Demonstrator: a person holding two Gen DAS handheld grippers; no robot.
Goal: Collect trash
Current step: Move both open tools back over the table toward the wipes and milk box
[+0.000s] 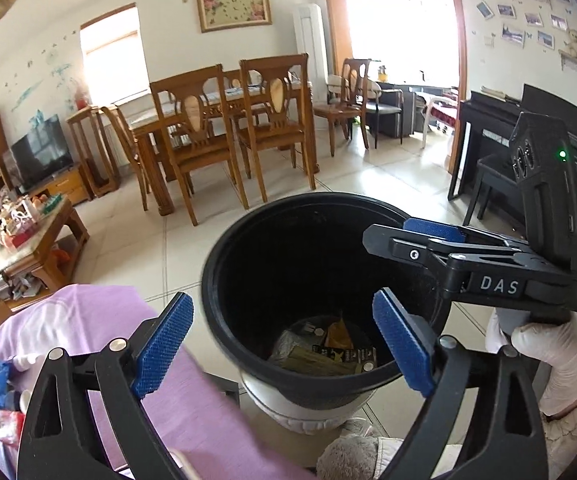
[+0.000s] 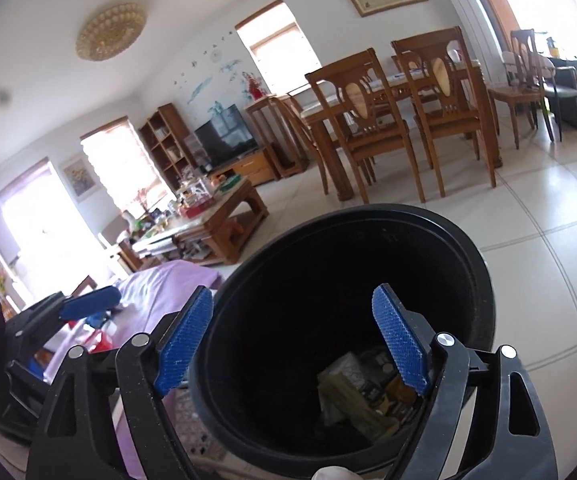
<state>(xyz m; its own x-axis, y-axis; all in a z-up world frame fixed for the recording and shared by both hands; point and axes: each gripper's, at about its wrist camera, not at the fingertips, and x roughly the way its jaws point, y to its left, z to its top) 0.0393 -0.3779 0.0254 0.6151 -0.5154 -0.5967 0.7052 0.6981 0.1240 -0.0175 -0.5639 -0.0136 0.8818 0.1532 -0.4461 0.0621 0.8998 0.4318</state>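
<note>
A black trash bin on a white base stands on the tiled floor, and both views look down into its round mouth. At its bottom lies trash: greenish and yellow wrappers and dark packets. My left gripper hovers open over the near rim, with nothing between its blue pads. My right gripper is also open and empty above the bin. In the left wrist view the right gripper reaches over the bin's right rim, held by a white-gloved hand. The left gripper shows at the far left.
A purple cloth covers a surface left of the bin, with blue and red wrappers on it. Beyond are a cluttered coffee table, a dining table with chairs and a black piano. A grey plush thing lies by the bin's base.
</note>
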